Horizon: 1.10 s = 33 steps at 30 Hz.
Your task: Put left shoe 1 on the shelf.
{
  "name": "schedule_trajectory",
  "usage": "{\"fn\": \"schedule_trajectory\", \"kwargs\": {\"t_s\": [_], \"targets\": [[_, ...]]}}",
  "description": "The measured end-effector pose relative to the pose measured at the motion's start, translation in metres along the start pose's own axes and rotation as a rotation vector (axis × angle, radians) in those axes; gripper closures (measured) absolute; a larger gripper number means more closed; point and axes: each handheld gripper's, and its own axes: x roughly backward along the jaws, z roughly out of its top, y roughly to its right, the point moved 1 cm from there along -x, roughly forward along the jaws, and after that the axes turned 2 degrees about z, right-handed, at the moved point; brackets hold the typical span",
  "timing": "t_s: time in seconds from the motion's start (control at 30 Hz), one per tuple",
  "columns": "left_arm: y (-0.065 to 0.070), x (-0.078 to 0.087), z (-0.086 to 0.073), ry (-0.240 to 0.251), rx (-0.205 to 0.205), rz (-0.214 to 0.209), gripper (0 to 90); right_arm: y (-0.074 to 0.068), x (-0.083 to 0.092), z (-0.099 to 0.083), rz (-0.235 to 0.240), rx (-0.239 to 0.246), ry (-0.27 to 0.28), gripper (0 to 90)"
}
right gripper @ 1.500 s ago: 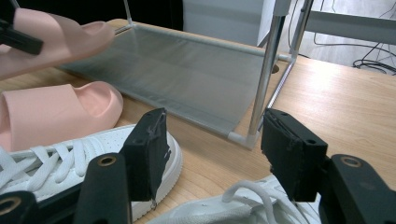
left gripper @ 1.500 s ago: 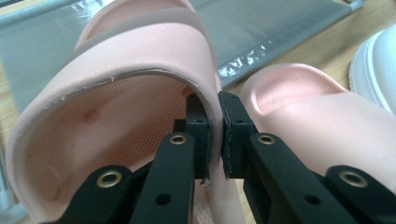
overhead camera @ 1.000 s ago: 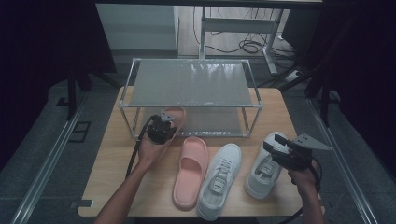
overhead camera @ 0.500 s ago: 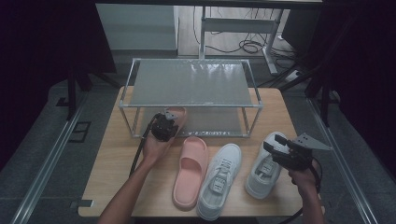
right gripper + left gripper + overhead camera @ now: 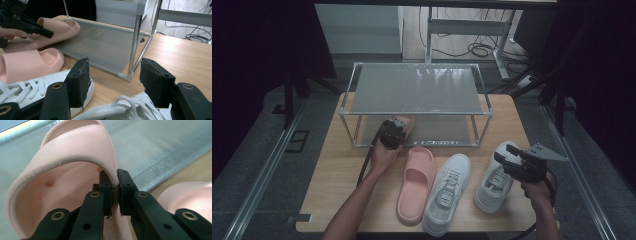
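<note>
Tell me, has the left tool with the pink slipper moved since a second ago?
Yes. In the high view the left tool, clamped on the pink slipper, has shifted slightly right and forward, toward the shoe rack's lower shelf.

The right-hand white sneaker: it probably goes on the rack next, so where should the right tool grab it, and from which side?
Grip the white sneaker by the side wall of its collar, coming down from above with the right tool. The shoe stands upright with its mouth open upward, so one jaw can slip inside; the left tool holds the pink slipper similarly.
</note>
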Motion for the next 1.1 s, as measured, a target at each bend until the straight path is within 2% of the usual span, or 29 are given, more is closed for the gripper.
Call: {"fn": "schedule_trajectory", "kwargs": {"t_s": [0.1,0.2,0.23,0.27,0.3,0.33,0.37,0.47,0.5,0.57,0.77,0.8,0.83,0.9,0.97,1.03,1.07,1.1], "targets": [[-0.001,-0.005,-0.001,-0.006,0.009,0.021,82.7,0.000,0.000,0.000,0.000,-0.001,0.001,41.2],[-0.001,-0.008,-0.002,-0.015,0.007,0.009,78.9,0.000,0.001,0.000,0.001,-0.002,0.002,41.2],[0.000,-0.004,-0.002,-0.006,0.012,0.057,67.2,0.000,0.001,0.000,0.000,-0.001,0.000,41.2],[0.000,-0.004,-0.002,-0.006,0.012,0.057,61.6,0.000,0.001,0.000,0.000,-0.001,0.000,41.2],[0.000,-0.001,-0.001,0.004,0.019,0.060,61.6,0.000,0.001,0.000,0.000,-0.001,0.001,41.2],[-0.001,0.002,-0.001,0.002,0.015,0.076,56.9,0.000,0.001,0.000,-0.001,0.000,0.001,41.2],[-0.002,0.003,-0.002,-0.004,0.023,0.059,51.2,0.000,0.002,0.001,-0.001,-0.002,0.004,41.2],[-0.003,0.011,-0.006,-0.006,0.001,0.046,48.5,0.000,0.002,0.001,-0.001,-0.001,0.005,41.2],[0.006,0.014,-0.009,-0.005,0.117,0.026,48.5,0.000,0.002,0.001,-0.001,-0.001,0.005,41.2],[0.006,0.023,-0.016,-0.001,0.113,0.008,47.4,-0.001,0.001,0.001,0.000,0.000,0.005,41.2],[0.004,0.041,-0.031,0.024,0.119,-0.021,51.4,-0.001,0.001,0.001,0.000,0.000,0.003,41.2],[0.004,0.044,-0.033,0.033,0.122,-0.025,53.7,-0.001,0.001,0.001,0.000,0.000,0.003,41.2],[0.004,0.048,-0.036,0.044,0.120,-0.028,60.0,-0.001,0.000,0.001,0.000,0.002,0.002,41.2],[0.003,0.054,-0.041,0.067,0.113,-0.034,63.0,-0.002,0.000,0.001,0.000,0.002,0.002,41.2],[0.001,0.061,-0.047,0.074,0.111,-0.036,71.2,-0.002,0.000,0.001,0.001,0.002,0.002,41.2],[0.000,0.066,-0.054,0.077,0.117,-0.047,73.7,-0.002,0.000,0.001,0.002,0.002,0.003,41.2],[-0.001,0.070,-0.060,0.071,0.121,-0.059,78.4,-0.002,0.000,0.001,0.000,0.002,0.002,41.2],[-0.001,0.070,-0.060,0.071,0.121,-0.059,80.7,-0.002,0.000,0.001,0.000,0.002,0.002,41.2]]}}
